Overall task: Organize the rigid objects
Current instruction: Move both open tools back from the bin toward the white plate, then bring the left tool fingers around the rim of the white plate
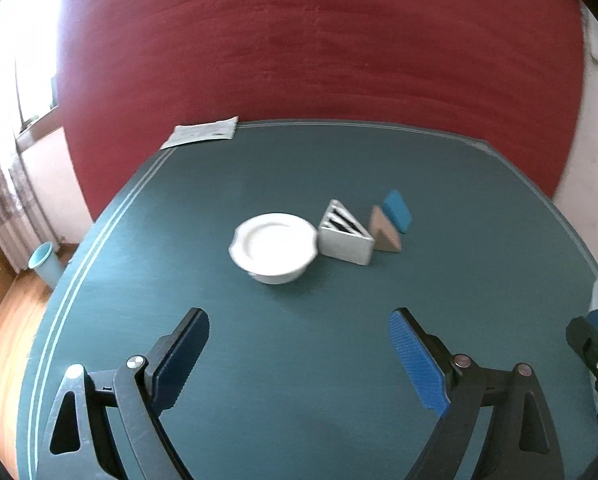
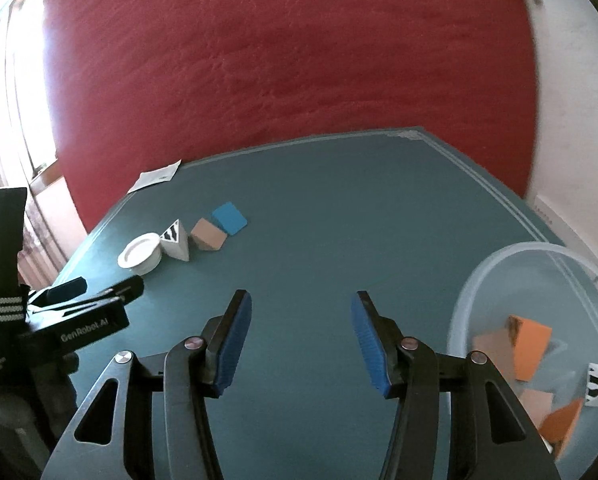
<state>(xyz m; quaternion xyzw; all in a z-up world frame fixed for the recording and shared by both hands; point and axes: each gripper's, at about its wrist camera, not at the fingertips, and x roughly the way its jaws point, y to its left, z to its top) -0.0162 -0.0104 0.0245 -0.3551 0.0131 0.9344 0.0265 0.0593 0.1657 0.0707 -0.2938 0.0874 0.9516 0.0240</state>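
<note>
Orange blocks (image 2: 529,346) already lay in your tub (image 2: 475,280); at eleven o'clock, four pieces (image 2: 175,244) remained on the tabletop (image 2: 339,208), both tongs (image 1: 299,360) (image 2: 301,340) wide and empty.

Domestic room, by appearance. Teal counter (image 1: 299,360) with pale border lines, set against red padded backing (image 1: 319,40). Wooden floor (image 1: 7,320), curtained window (image 1: 3,120), pale plastered wall (image 2: 571,120), blue bin (image 1: 45,262) on floor.
</note>
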